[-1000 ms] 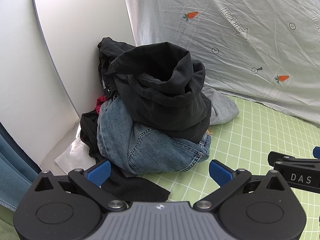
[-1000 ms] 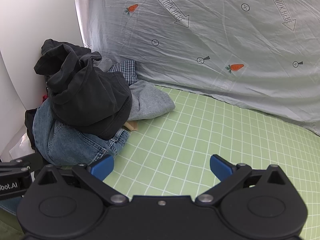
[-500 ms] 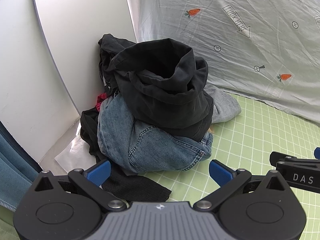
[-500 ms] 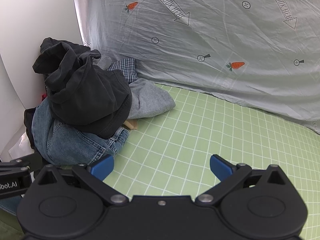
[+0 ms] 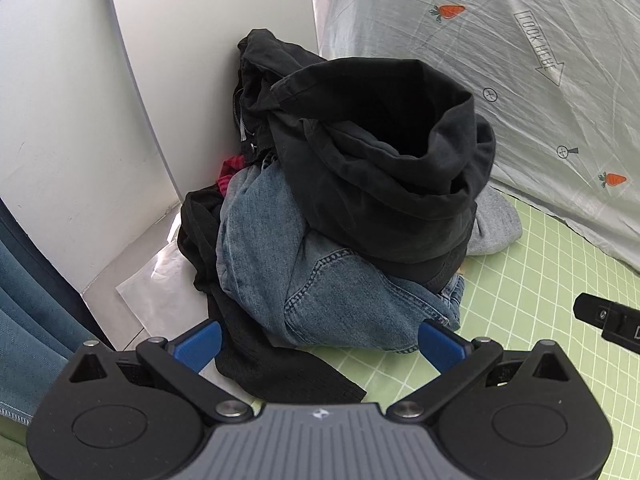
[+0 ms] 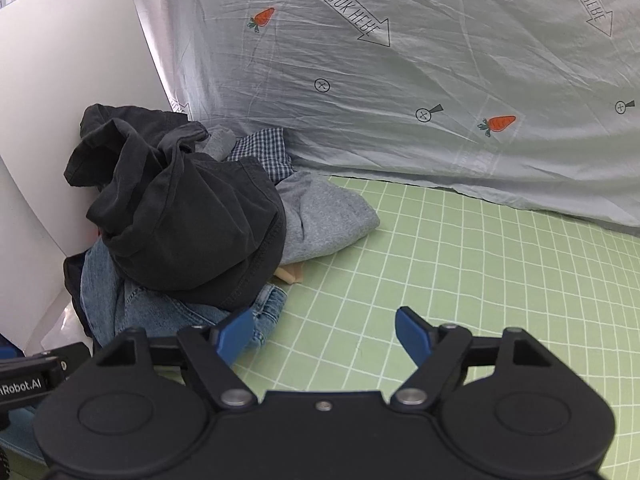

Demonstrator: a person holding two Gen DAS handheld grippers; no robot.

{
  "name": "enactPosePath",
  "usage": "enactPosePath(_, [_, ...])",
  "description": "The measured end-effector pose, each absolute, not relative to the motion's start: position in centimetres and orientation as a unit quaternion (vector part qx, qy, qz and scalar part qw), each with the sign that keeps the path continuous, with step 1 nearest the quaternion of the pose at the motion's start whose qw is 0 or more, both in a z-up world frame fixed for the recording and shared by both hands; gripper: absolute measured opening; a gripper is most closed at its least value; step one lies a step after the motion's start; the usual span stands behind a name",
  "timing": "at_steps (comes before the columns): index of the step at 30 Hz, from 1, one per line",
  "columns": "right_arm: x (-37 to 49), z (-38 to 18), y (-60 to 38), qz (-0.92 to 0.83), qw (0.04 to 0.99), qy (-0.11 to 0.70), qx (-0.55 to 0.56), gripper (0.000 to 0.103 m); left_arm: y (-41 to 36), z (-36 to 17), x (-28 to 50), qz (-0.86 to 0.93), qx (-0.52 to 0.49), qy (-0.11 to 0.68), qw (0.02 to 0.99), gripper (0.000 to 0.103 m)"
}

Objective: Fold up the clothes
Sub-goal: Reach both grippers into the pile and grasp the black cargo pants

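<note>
- Plainly, we hover both tools at a crumpled heap of clothes (image 5: pixel 340 208) in the corner of the bench: our left gripper (image 5: pixel 320 340) and right gripper (image 6: pixel 324 332) have jaws spread wide, holding nothing.
- Nothing folded shows; a bunched black cotton garment (image 5: pixel 380 160) tops rumpled blue denim jeans (image 5: pixel 312 280).
- We judge picking a piece as the step; that calls for pinching one garment and drawing it onto the bare green gridded mat (image 6: pixel 460 280).
- A grey knit piece (image 6: pixel 320 220), a checked cloth (image 6: pixel 260 148) and possibly a zipped jacket tangle behind; the white board (image 5: pixel 80 100) and printed grey sheet (image 6: pixel 400 80) hem the heap in.
</note>
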State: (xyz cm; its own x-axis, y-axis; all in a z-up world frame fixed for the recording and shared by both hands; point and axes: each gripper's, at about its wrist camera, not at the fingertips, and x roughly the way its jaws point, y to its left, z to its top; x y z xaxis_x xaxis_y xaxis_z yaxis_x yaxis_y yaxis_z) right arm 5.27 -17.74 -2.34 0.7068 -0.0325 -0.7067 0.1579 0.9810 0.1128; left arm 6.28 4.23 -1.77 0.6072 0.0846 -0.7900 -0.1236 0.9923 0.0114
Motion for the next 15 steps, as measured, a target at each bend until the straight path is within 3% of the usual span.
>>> enactPosePath(12, [15.5, -0.3, -14.3, 0.037, 0.923, 0.349, 0.158, 0.054, 8.0, -3.3, 17.1, 0.082, -0.085, 0.469, 0.875, 0.092])
enactPosePath(15, [17.5, -0.8, -13.6, 0.067, 0.916, 0.359, 0.167, 0.053, 7.9, -3.8, 19.4, 0.084, -0.086, 0.475, 0.872, 0.091])
